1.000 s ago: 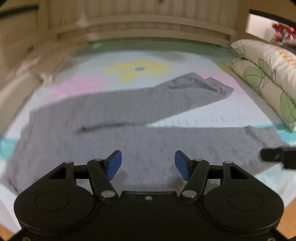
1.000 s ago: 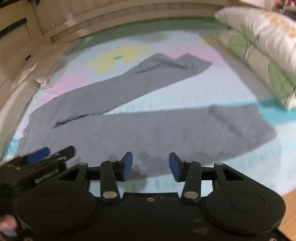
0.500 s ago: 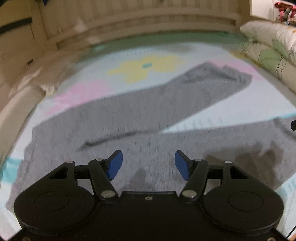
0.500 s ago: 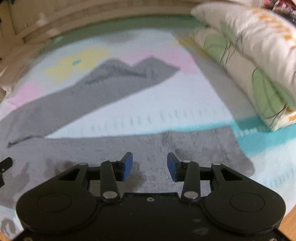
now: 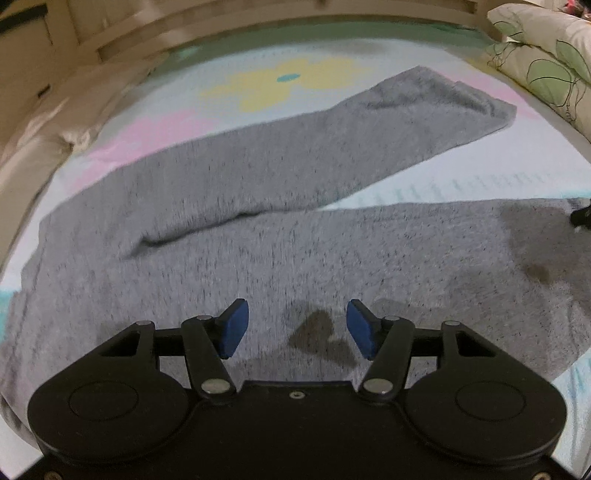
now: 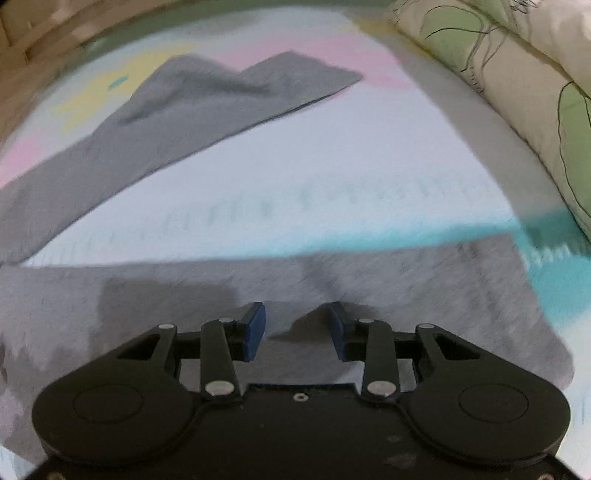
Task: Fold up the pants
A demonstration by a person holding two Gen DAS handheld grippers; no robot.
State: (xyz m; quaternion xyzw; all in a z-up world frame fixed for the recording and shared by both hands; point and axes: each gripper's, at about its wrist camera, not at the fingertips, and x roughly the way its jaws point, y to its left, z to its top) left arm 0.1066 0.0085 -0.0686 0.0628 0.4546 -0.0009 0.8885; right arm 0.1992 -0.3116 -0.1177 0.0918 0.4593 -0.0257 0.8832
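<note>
Grey pants (image 5: 280, 192) lie flat on a pastel bed sheet, legs spread in a V, waist at the left. My left gripper (image 5: 293, 328) is open and empty, low over the near leg close to the crotch. My right gripper (image 6: 297, 330) is open and empty, low over the near leg (image 6: 406, 280) close to its cuff end. The far leg (image 6: 177, 110) stretches away to the upper left in the right wrist view. The tip of the right gripper shows at the right edge of the left wrist view (image 5: 581, 218).
Floral pillows (image 6: 517, 74) lie along the right side of the bed and show in the left wrist view (image 5: 546, 55) too. A wooden bed frame (image 5: 258, 22) runs along the back. A beige cushion (image 5: 44, 147) sits at the left edge.
Both grippers have dropped closer to the near leg. The left one moved toward the crotch, the right one toward the cuff end. Both stayed open.
</note>
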